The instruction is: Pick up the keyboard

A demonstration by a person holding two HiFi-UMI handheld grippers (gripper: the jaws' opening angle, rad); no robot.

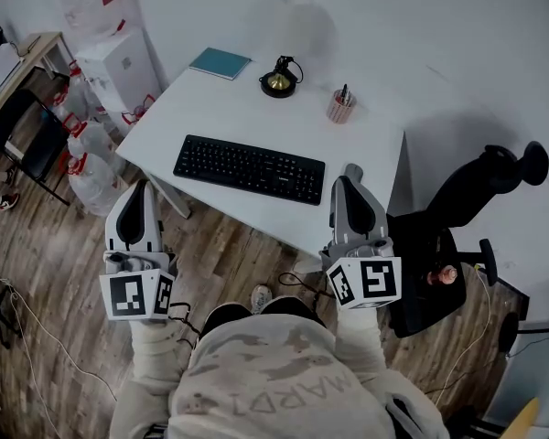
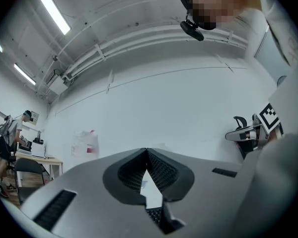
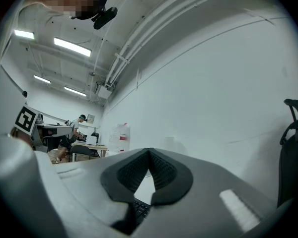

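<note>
A black keyboard [image 1: 249, 168] lies flat on the white table [image 1: 210, 99], along its near edge. My left gripper [image 1: 144, 188] hovers over the floor, left of the table's near corner and short of the keyboard's left end; its jaws are shut and hold nothing. My right gripper [image 1: 348, 183] sits just off the keyboard's right end at the table edge, also shut and empty. In the right gripper view a sliver of the keyboard [image 3: 139, 209] shows below the closed jaws. The left gripper view [image 2: 147, 151] shows its tips meeting against the white wall.
On the table's far side sit a teal notebook [image 1: 220, 62], a black-and-brass lamp base [image 1: 279, 80] and a pen cup [image 1: 341, 106]. A black office chair [image 1: 467, 208] stands to the right. Boxes and water jugs [image 1: 96, 144] crowd the left. Cables run across the wood floor.
</note>
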